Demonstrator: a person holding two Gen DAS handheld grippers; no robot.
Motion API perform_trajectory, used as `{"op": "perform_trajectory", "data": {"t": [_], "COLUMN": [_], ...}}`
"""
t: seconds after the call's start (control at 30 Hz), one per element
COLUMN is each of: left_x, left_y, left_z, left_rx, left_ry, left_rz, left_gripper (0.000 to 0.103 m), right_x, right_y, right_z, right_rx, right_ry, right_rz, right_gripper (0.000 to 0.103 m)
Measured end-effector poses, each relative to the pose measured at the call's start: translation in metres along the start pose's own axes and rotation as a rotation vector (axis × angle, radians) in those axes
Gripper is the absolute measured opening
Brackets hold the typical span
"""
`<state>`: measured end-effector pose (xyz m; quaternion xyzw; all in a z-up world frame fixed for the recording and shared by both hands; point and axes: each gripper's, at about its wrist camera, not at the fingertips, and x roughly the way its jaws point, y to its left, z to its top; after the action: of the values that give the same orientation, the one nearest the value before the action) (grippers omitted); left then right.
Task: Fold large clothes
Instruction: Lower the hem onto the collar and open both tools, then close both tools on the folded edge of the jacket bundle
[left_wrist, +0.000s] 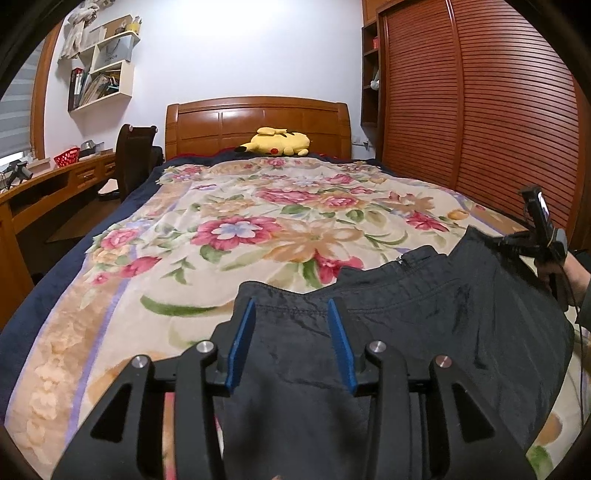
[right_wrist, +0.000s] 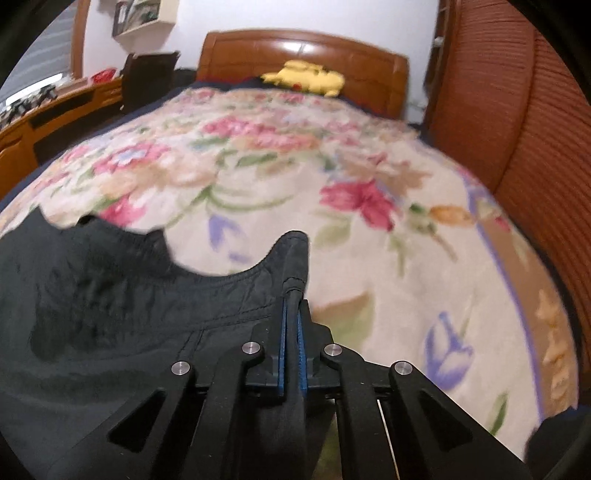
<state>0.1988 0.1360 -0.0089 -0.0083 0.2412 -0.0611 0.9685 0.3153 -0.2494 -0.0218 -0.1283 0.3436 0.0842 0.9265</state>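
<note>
Right wrist view: my right gripper (right_wrist: 292, 308) is clenched on a corner of the black garment (right_wrist: 110, 295), the fabric pinched between the blue pads (right_wrist: 283, 332) at lower centre of the frame. A raised fold of cloth stands just above the fingertips. The picture is blurred, so I cannot tell how deep the bite is.

Left wrist view: my left gripper (left_wrist: 291, 325) stands released, its two blue fingers (left_wrist: 242, 343) apart over the garment's near hem, with cloth under and between them but no pinch that I can see. The right gripper (left_wrist: 535, 236) shows at the right edge, at the garment's far corner.

Procedure, as I judge it:
1. Close the left gripper on the hem corner before lifting anything.
2. Confirm both layers are caught; thin cloth slips.
3. Lift both corners level and together, keeping the edge taut.
4. Carry the edge toward the upper part of the frame, across open floral blanket (left_wrist: 221, 229).

The garment is dark, thin and creased, with a stitched hem and a zip (left_wrist: 406, 263). It lies across the lower right of the left view, on the blanket, well apart from the yellow plush toy (left_wrist: 279, 142) at the headboard.
</note>
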Motion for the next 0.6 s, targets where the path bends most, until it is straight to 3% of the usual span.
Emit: {"op": "perform_trajectory", "data": {"t": [0.13, 0.3, 0.37, 0.47, 0.57, 0.6], "left_x": [-0.003, -0.004, -0.003, -0.005, -0.008, -0.008], "left_y": [0.001, 0.001, 0.001, 0.0, -0.003, -0.004], "left_z": [0.0, -0.001, -0.001, -0.001, -0.001, -0.002], "left_rx": [-0.003, 0.002, 0.006, 0.01, 0.018, 0.021], "left_ry": [-0.007, 0.002, 0.007, 0.005, -0.004, -0.003], "left_rz": [0.008, 0.002, -0.003, -0.008, -0.011, -0.011], "left_gripper": [0.039, 0.039, 0.039, 0.039, 0.039, 0.039], "right_x": [0.0, 0.018, 0.013, -0.008, -0.043, -0.052], "right_y": [-0.002, -0.006, -0.003, 0.004, 0.01, 0.011], "right_z": [0.018, 0.024, 0.02, 0.011, -0.007, -0.012], "right_rx": [-0.012, 0.033, 0.042, 0.019, 0.008, 0.013], "right_ry": [-0.033, 0.053, 0.059, 0.064, 0.044, 0.037], "right_rz": [-0.101, -0.203, -0.185, -0.18, -0.13, -0.118], "right_gripper": [0.002, 0.002, 0.002, 0.016, 0.056, 0.058]}}
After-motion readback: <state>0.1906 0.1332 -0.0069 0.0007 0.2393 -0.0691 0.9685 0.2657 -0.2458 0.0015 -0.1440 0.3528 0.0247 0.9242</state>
